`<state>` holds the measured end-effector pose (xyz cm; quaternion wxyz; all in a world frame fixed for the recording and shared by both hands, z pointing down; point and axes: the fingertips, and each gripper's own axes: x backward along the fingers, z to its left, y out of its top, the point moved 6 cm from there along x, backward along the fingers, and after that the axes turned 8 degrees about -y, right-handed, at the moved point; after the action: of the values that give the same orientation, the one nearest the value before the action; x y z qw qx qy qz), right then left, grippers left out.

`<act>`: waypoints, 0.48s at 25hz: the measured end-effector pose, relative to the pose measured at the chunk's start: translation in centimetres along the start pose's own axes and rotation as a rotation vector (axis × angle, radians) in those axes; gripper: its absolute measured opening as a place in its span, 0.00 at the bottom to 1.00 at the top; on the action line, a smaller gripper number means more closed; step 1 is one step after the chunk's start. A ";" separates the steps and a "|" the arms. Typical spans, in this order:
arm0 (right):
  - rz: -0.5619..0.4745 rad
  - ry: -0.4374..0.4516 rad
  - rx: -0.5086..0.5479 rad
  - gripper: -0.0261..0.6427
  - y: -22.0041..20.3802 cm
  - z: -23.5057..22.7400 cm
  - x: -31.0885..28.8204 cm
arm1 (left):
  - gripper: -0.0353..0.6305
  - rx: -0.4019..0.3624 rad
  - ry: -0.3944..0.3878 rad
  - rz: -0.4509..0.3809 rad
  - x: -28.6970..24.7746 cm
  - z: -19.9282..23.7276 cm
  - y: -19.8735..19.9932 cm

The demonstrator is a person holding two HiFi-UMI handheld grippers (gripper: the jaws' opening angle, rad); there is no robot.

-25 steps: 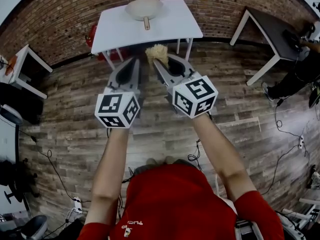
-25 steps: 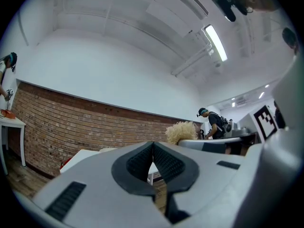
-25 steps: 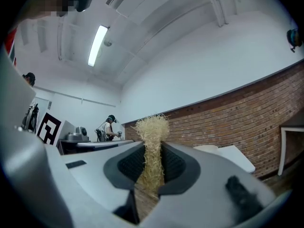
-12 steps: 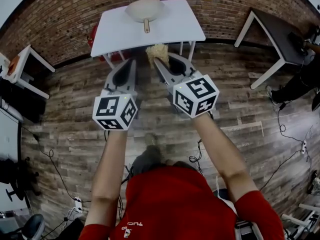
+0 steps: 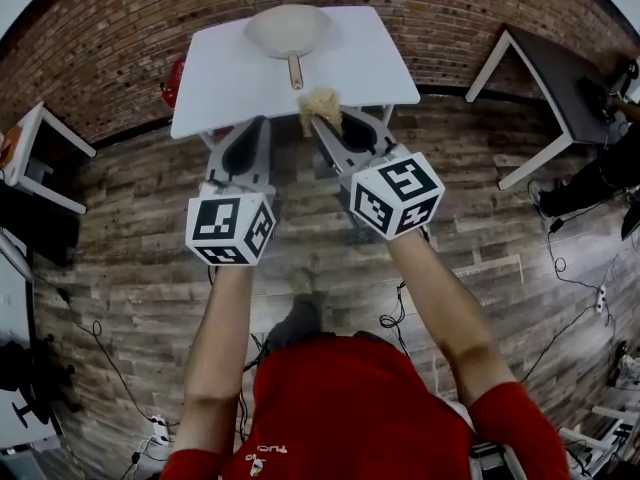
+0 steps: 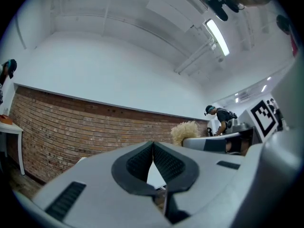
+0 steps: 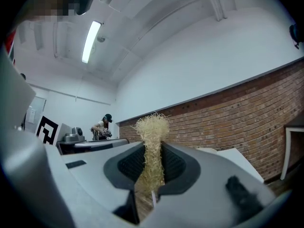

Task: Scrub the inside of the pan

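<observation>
A pale pan (image 5: 288, 28) with a wooden handle (image 5: 296, 70) rests on the white table (image 5: 230, 83) at the far side, its handle pointing toward me. My right gripper (image 5: 322, 118) is shut on a straw-coloured fibre scrubber (image 5: 320, 105), whose tuft (image 7: 151, 127) sticks out past the jaws. It hovers over the table's near edge, short of the pan. Beside it on the left, my left gripper (image 5: 258, 126) is shut with nothing in it; its tips (image 6: 152, 145) meet. Both are held above the floor, pointing at the table.
A brick wall (image 5: 120, 38) runs behind the table. A dark table (image 5: 560, 78) stands at the right, a small white table (image 5: 30, 148) at the left. Cables lie on the wooden floor (image 5: 120, 268). A person (image 6: 216, 120) stands far off.
I have moved closer to the white table; it and the pan sit lower in the head view. Both grippers keep their pose, the scrubber now over the table's near edge.
</observation>
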<state>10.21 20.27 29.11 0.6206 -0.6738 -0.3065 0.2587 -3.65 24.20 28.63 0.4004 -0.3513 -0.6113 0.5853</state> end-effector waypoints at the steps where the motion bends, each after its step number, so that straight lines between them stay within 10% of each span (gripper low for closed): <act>1: 0.003 -0.006 0.002 0.17 0.0 -0.4 -1.2 | 0.08 0.000 -0.004 0.000 -0.9 1.0 -0.1; 12: 0.041 -0.065 0.052 0.17 0.2 -3.4 -14.7 | 0.08 0.007 -0.056 -0.021 -9.5 12.9 -0.3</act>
<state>2.69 7.14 28.78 0.6222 -0.6549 -0.3058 0.3008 -11.16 10.03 28.23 0.3904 -0.3270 -0.6238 0.5929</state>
